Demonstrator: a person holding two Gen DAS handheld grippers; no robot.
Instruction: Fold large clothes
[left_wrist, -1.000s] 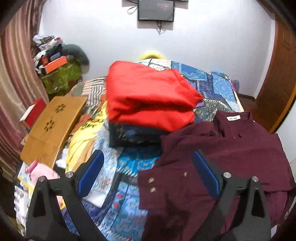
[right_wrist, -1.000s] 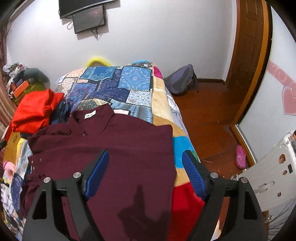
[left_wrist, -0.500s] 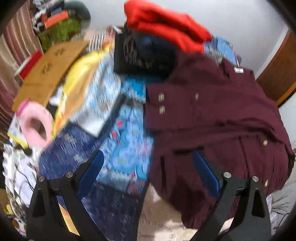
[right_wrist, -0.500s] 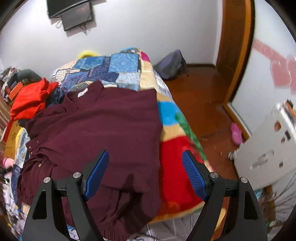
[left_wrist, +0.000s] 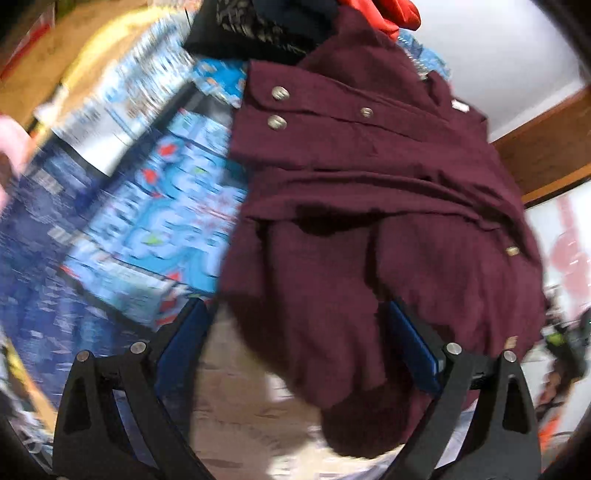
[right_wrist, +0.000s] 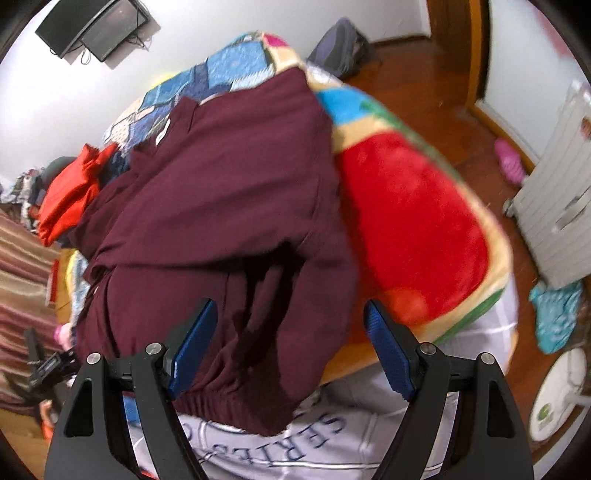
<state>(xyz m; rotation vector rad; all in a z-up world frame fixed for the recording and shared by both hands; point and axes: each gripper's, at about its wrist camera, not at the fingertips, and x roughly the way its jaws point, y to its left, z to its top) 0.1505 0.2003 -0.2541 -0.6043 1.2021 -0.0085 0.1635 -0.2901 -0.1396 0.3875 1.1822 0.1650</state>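
Maroon shirt (right_wrist: 229, 206) lies spread on the bed, over a patchwork quilt (left_wrist: 147, 206), hem draped off the near edge. White neck tag (right_wrist: 162, 133) unreadable. Mattress side (right_wrist: 295, 443) reads "SERIE". Wood floor (right_wrist: 424, 96), white walls. Left gripper (left_wrist: 295, 343) and right gripper (right_wrist: 288, 347): fingers wide apart, holding nothing.

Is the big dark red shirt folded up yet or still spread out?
Spread out. The maroon shirt lies open across the bed, its hem hanging over the edge.
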